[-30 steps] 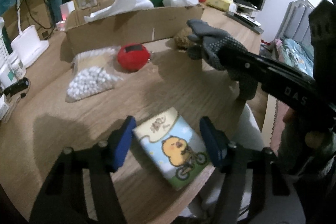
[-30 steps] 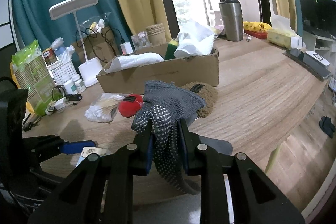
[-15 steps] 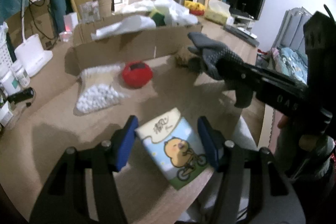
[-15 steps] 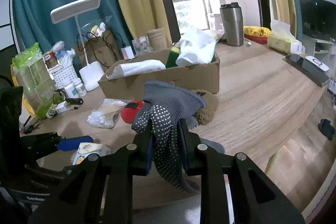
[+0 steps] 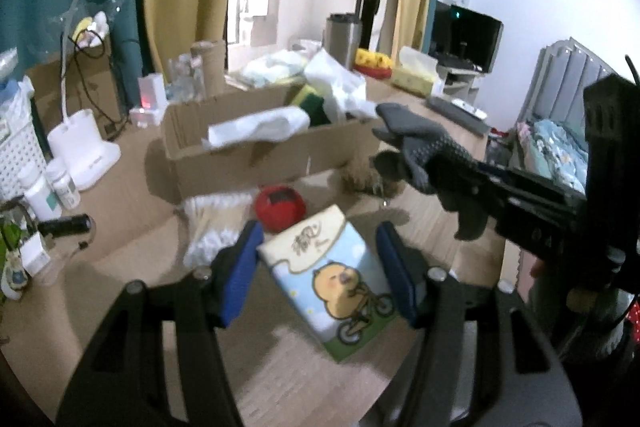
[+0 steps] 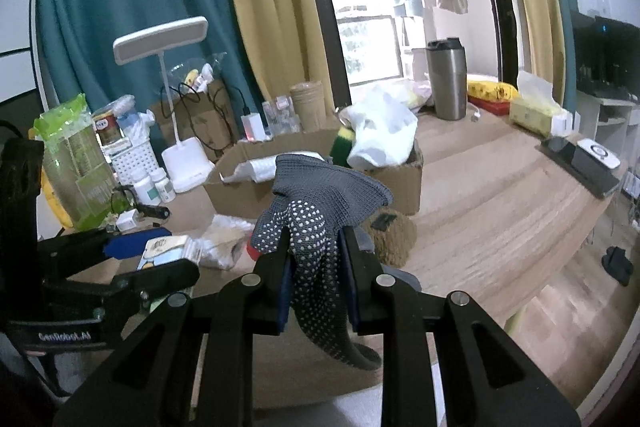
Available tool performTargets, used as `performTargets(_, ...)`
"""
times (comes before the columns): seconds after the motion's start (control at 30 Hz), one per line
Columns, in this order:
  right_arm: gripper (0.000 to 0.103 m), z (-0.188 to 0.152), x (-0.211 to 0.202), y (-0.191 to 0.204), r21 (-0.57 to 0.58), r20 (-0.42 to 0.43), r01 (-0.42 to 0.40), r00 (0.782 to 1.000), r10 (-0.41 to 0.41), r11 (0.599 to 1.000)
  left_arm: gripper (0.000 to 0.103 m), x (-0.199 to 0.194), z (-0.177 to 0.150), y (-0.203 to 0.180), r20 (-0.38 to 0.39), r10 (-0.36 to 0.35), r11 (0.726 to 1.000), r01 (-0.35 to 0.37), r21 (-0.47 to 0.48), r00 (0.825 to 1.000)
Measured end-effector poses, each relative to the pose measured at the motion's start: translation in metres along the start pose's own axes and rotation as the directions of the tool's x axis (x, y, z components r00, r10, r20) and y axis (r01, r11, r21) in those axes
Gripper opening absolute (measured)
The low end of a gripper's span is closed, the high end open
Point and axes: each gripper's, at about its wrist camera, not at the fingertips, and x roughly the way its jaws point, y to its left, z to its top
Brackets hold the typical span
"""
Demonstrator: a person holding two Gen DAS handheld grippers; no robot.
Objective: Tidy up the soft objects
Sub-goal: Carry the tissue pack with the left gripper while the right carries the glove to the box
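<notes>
- The left gripper (image 5: 320,267) clamps a tissue pack (image 5: 334,283) printed with a yellow chick on a bicycle; its blue pads (image 5: 239,269) press on the pack's two sides, and the pack hangs tilted above the wooden table (image 5: 132,195).
- The right gripper (image 6: 316,283) is nearly closed on a grey dotted work glove (image 6: 320,227); the cuff fans out above the fingers and the glove's fingers droop below them.
- In the left wrist view the glove (image 5: 420,147) and the right gripper holding it reach in from the right, in front of the cardboard box (image 5: 256,151).
- Just in front of the cardboard box, on the table, lie a bag of cotton swabs (image 5: 212,223), a red plush ball (image 5: 280,207) and a brown fuzzy item (image 5: 364,179); the ball is partly hidden behind the tissue pack.
- Inside the cardboard box sit a white cloth (image 5: 260,127), a green-and-yellow sponge (image 5: 310,103) and a white plastic bag (image 5: 340,87).
- Left of the cardboard box stand a white desk lamp (image 5: 82,143), two small white bottles (image 5: 48,187) and a white basket (image 5: 16,139).
- Behind the cardboard box stands a steel tumbler (image 6: 446,79); to its right lies a yellow tissue box (image 6: 536,111).
</notes>
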Motion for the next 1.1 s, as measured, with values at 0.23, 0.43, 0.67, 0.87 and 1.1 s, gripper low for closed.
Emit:
performTargets(0.23, 0.023, 0.013, -0.007, 0.006, -0.02, 0.028, -0.003, 1.0, 0.004, 1.0, 0.06, -0.015, 0.019, 0.008, 0.064, 0.012, 1.0, -0.011, -0.003, 0.998)
performTargets(0.43, 0.023, 0.026, -0.009, 0.013, -0.038, 0.053, -0.01, 0.999, 0.012, 0.999, 0.06, -0.024, 0.034, 0.015, 0.113, 0.028, 1.0, -0.027, -0.003, 0.993)
performTargets(0.67, 0.023, 0.038, -0.011, 0.018, -0.054, 0.075, -0.01, 0.997, 0.014, 0.999, 0.06, -0.033, 0.045, 0.022, 0.159, 0.046, 0.999, -0.046, -0.006, 0.986)
performTargets(0.87, 0.023, 0.048, -0.009, 0.022, -0.072, 0.089, -0.008, 0.996, 0.015, 0.997, 0.06, -0.034, 0.056, 0.029, 0.189, 0.061, 0.998, -0.06, -0.008, 0.98)
performTargets(1.1, 0.023, 0.065, -0.006, 0.025, -0.087, 0.118, -0.019, 0.993, 0.029, 0.996, 0.06, -0.033, 0.068, 0.038, 0.211, 0.087, 0.996, -0.084, -0.023, 0.974)
